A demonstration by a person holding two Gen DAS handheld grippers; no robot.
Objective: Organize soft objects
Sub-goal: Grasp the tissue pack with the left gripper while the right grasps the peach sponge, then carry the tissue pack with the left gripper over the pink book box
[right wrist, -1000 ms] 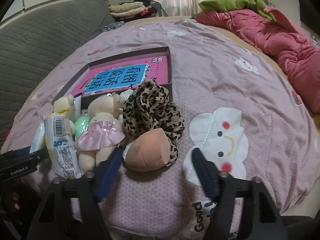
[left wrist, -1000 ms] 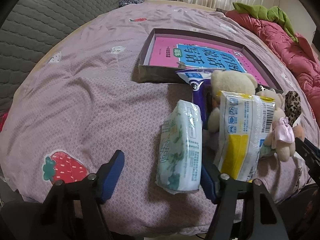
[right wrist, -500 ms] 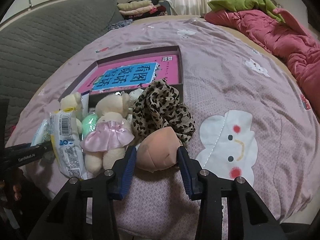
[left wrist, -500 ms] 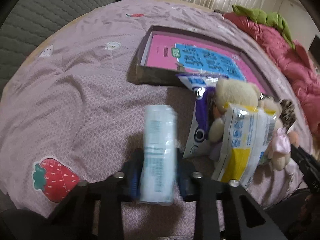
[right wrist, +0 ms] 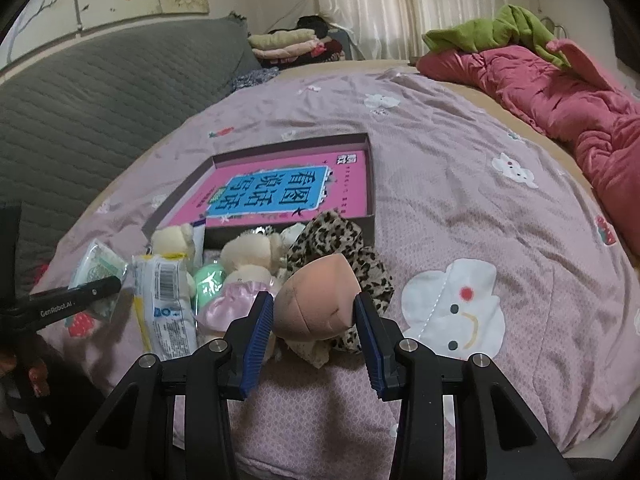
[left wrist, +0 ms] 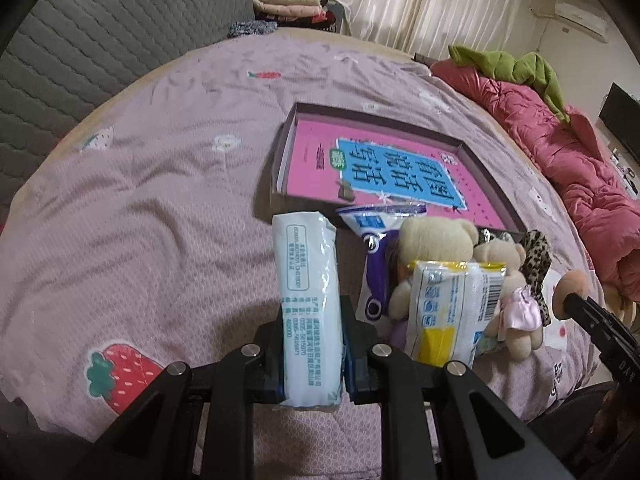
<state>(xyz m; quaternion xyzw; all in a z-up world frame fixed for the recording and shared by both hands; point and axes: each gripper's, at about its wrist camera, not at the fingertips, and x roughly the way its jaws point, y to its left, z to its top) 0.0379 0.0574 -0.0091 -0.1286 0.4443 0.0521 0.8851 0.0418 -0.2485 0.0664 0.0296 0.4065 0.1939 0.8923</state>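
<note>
My left gripper point(left wrist: 311, 320) has a white tissue pack point(left wrist: 306, 264) standing on edge between its jaws, which are closing with the pads pressing its sides. It hangs just above the lilac bedsheet point(left wrist: 160, 184). My right gripper point(right wrist: 313, 304) is shut on a peach-coloured soft ball point(right wrist: 320, 280), lifted off a leopard-print cloth point(right wrist: 340, 240). Between the two lie a yellow-and-white pack point(left wrist: 452, 312), a purple pouch point(left wrist: 376, 264), a cream teddy bear point(left wrist: 434, 236) and a bear in a pink skirt point(right wrist: 244, 276). Behind them is a shallow dark box point(left wrist: 288, 128) holding a pink and blue book point(left wrist: 384, 172).
A red quilt point(right wrist: 560, 92) with a green cloth point(right wrist: 500, 28) on it lies along the right side of the bed. A grey quilted headboard point(left wrist: 80, 40) stands to the left, with folded clothes point(left wrist: 288, 0) beyond it. A mint-green item point(right wrist: 208, 280) sits among the toys.
Both grippers closed, the left on the tissue pack and the right on the peach ball. Both then rose a little with their loads, and the pack now stands on edge.
</note>
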